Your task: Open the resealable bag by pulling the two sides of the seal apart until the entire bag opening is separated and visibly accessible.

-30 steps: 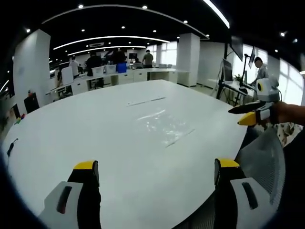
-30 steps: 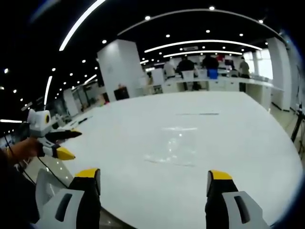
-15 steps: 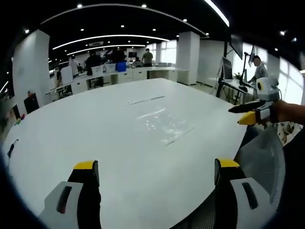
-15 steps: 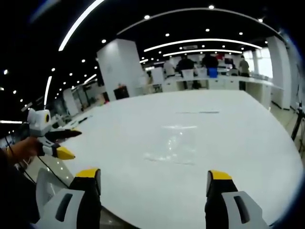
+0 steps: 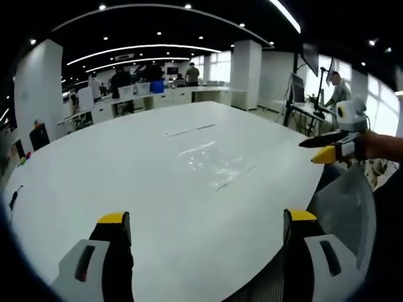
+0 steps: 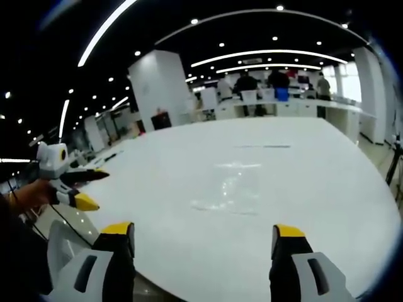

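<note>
A clear resealable bag lies flat on the white table, seen also in the right gripper view as the bag. My left gripper is open over the table's near edge, well short of the bag, with nothing between its yellow-tipped jaws. My right gripper is open too, likewise short of the bag and empty. The right gripper shows at the right of the left gripper view, held by a hand. The left gripper shows at the left of the right gripper view.
A thin strip lies on the table beyond the bag. A mesh chair back stands beside the table at the right. Several people stand at desks far behind, and one person near monitors at the right.
Both views have shifted slightly, so the bag sits a touch higher in each. The bag itself has not moved and both grippers stay open.
</note>
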Available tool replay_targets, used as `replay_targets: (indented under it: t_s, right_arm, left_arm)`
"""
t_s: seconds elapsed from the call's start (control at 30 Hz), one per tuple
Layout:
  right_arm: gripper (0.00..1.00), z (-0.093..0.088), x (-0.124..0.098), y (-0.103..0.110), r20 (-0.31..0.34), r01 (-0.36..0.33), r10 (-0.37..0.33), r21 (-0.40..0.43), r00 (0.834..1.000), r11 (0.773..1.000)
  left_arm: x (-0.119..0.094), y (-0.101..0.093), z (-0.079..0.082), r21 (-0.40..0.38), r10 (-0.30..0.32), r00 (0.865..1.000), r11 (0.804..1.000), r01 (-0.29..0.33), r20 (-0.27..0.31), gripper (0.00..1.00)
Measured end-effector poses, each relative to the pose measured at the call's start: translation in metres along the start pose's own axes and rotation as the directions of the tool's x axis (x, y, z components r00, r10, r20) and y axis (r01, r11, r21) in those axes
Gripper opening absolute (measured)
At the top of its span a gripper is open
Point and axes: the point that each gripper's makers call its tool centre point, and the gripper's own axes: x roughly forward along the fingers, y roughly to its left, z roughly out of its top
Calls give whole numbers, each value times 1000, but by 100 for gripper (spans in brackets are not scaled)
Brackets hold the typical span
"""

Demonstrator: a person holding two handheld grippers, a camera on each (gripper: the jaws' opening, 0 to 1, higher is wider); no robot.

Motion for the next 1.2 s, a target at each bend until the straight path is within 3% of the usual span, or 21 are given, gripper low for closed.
replay_targets:
  t_s: [0.17, 0.27, 0.33, 0.4, 0.9, 1.1, 1.2]
  right_arm:
    - [86, -5, -2, -2, -6, -2, 2, 8, 1000, 1000]
    - [84, -6, 1, -1, -18, -12, 12, 4, 1000, 1000]
    - [84, -12, 7, -1, -71, -1, -7, -111, 997, 994]
    - [82, -13, 14, 3, -87, -19, 5, -151, 996, 988]
    - [74, -10, 45, -4, -141, -64, 31, -243, 990, 968]
    - [72, -6, 60, -2, -159, -94, 49, -286, 986, 954]
    - [69, -6, 67, -2, -179, -109, 56, -299, 982, 948]
  left_arm:
    - [0, -2, 2, 1, -3, 1000, 1000, 3, 4, 98]
    - [2, -6, -3, 15, -12, 1000, 1000, 12, -26, 98]
    - [3, -8, -4, 20, -18, 999, 1000, 18, -36, 98]
    - [5, -11, -6, 24, -29, 999, 999, 30, -44, 98]
    - [7, -9, -14, 11, -26, 998, 1000, 26, -62, 94]
    - [8, -5, -10, 27, -8, 999, 1000, 9, -44, 84]
    - [9, -4, -9, 27, -8, 999, 1000, 9, -44, 87]
